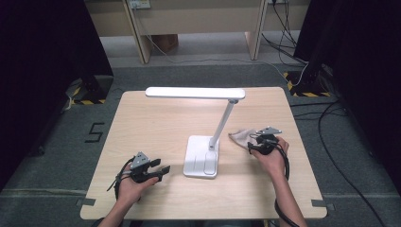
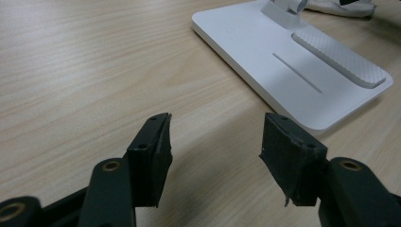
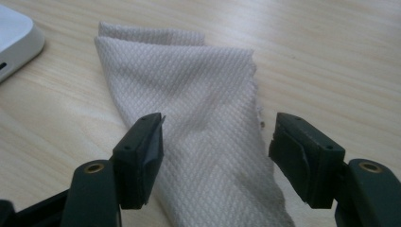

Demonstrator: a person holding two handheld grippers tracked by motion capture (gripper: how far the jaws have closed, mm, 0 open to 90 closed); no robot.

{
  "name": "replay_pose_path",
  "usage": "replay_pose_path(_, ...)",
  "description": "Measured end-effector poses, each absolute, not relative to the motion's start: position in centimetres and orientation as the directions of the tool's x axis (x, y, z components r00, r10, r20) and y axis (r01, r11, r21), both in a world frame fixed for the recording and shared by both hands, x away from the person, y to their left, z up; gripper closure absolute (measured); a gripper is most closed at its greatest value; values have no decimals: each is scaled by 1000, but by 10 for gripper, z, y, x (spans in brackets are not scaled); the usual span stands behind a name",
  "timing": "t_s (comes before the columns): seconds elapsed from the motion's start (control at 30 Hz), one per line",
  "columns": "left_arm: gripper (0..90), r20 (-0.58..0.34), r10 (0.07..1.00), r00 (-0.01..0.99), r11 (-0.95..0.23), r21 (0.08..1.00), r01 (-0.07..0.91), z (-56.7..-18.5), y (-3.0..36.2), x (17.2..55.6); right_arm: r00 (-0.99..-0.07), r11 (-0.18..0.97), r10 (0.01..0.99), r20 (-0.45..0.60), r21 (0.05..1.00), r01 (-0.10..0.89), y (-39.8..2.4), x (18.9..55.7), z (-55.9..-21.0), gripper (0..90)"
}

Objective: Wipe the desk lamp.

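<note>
Right gripper view: the right claw [image 3: 215, 156] stands spread, its jaws straddling the folded cloth [image 3: 198, 118] without pressing it. The cloth lies on the bench [image 1: 156, 123] toward its right edge, just beside the lamp [image 1: 202, 161] base. The left claw [image 2: 215, 158] is released and empty near the front edge. Judging by this, the cloth is not yet gripped; grasping and any wiping remain.

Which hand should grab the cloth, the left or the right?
The right. The right hand-held gripper has its jaws open on either side of the cloth, which lies flat on the table. The left hand-held gripper is across the lamp base, open over bare wood.
</note>
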State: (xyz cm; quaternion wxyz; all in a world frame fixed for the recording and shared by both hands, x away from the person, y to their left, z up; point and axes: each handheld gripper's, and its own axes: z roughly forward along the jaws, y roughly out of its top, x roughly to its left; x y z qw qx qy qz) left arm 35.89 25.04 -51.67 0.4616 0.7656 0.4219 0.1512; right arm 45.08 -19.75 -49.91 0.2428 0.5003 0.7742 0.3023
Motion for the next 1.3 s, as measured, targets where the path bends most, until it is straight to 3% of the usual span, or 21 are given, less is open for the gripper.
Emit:
replay_pose_path(0.47,419,-162,781,603,-220,832,509,-517,248,359,-345,197,937,63,718,668,-201,457,-509,436)
replay_pose_path(0.57,421,-160,782,602,-216,836,504,-516,247,358,-355,202,932,68,717,667,-200,456,-509,510)
replay_pose_path(0.6,421,-158,779,606,-217,839,499,-515,246,359,-361,193,928,89,715,672,-199,455,-508,599)
replay_pose_path(0.67,421,-156,779,608,-219,840,496,-515,246,359,-371,189,923,106,716,672,-197,454,-508,676)
replay_pose_path(0.83,421,-155,770,619,-228,839,494,-515,243,360,-362,157,921,144,713,683,-196,452,-508,771)
replay_pose_path(1.3,412,-108,734,671,-262,866,426,-497,230,364,-402,184,904,146,715,674,-192,431,-494,798)
